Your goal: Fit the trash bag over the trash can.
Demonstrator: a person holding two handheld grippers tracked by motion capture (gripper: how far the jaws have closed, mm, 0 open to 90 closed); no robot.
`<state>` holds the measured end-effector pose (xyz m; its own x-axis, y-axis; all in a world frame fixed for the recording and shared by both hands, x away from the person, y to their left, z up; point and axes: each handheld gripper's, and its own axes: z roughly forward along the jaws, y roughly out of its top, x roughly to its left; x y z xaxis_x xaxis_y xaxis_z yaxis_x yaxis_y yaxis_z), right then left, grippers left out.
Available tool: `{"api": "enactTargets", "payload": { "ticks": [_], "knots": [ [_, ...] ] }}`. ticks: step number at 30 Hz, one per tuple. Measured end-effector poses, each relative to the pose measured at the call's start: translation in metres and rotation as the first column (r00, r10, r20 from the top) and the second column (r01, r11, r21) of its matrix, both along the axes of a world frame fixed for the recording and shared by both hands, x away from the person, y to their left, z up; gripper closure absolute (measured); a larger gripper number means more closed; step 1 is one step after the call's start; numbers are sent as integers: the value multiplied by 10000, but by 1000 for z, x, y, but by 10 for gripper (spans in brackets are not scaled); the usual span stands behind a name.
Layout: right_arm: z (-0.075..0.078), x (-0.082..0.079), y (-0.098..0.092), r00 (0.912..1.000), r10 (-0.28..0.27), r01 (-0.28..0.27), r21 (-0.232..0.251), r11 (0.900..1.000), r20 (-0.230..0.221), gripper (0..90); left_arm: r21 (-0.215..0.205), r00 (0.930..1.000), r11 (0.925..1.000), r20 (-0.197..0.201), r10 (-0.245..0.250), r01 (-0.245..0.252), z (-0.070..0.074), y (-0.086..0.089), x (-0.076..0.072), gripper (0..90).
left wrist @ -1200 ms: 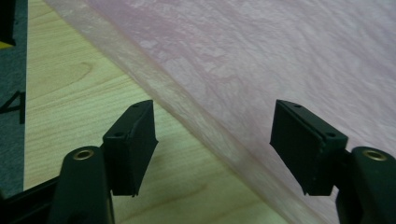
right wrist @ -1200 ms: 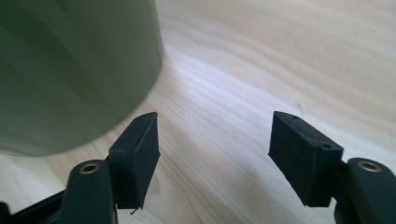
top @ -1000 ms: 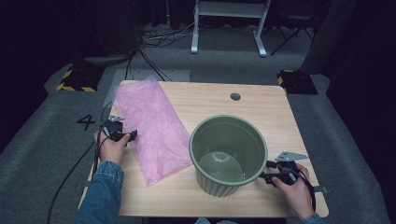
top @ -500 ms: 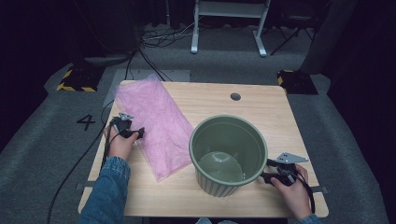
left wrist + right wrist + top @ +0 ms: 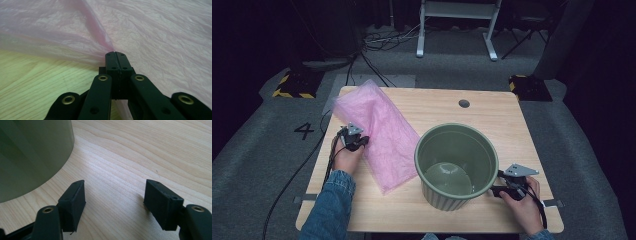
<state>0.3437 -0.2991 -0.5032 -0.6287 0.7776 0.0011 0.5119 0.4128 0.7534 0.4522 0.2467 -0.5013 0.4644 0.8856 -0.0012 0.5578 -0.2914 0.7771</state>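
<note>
Already the left gripper (image 5: 115, 53) is clamped on the thin pink plastic bag's (image 5: 379, 131) edge, film spreading ahead of it. Probably best lifted slowly. Beside the ribbed green plastic bin (image 5: 457, 167), the right gripper (image 5: 115, 195) sits spread.

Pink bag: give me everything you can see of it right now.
The pink bag is thin, translucent, crinkled plastic, lying flat and slanted across the left half of the wooden table, its far corner at the table's back edge. The left gripper has its jaws shut on a pinched fold at the bag's left edge. Its near end lies beside the green bin; whether they touch is unclear.
</note>
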Motion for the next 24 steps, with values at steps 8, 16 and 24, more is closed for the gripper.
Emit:
{"api": "enactTargets", "payload": {
  "ticks": [8, 16, 24],
  "knots": [
    [0, 0, 0, 10000, -9, 9, 13, 10000, 6, 345, -994, 9816, 9860, 1501, -1180, 1338, 28, -3, -20, 899],
    [0, -3, 5, 9992, 399, -399, 39, 9992, -14, 349, -1443, 9443, 9592, 2614, -2000, 2431, 65, -5, -44, 899],
    [0, -7, 18, 9948, 1017, -1017, 13, 9948, 6, 343, -1767, 8996, 9347, 3737, -2261, 3083, 110, -2, -65, 898]
  ]
}}
